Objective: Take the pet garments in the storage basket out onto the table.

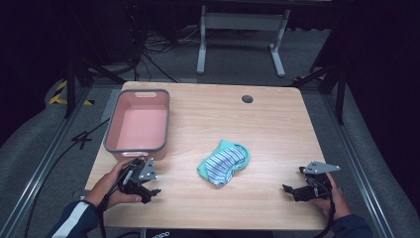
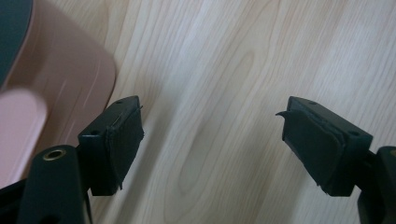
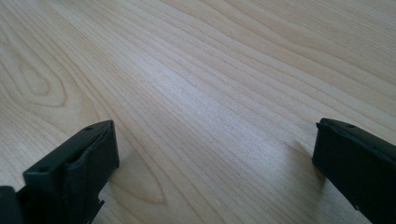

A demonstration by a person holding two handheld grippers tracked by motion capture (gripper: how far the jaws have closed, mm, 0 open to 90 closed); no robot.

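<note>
A crumpled cloth (image 1: pixel 224 162), mint green with blue and white stripes, lies near the middle of the wooden table (image 1: pixel 277 129). A pink bin with a grey rim (image 1: pixel 139 120) stands at the table's left side, and its corner (image 2: pixel 56 88) shows in the left gripper view. My left gripper (image 1: pixel 147 191) rests near the front left, just in front of the bin, open with nothing between its pads (image 2: pixel 122 142). My right gripper (image 1: pixel 292 191) sits near the front right, open over bare wood, its pads (image 3: pixel 88 161) wide apart.
A dark round grommet (image 1: pixel 247 98) sits in the table's far right part. Beyond the table stand a white frame leg (image 1: pixel 202 42) and cables (image 1: pixel 153 54) on the grey floor. Metal rails (image 1: pixel 34 163) run along both sides.
</note>
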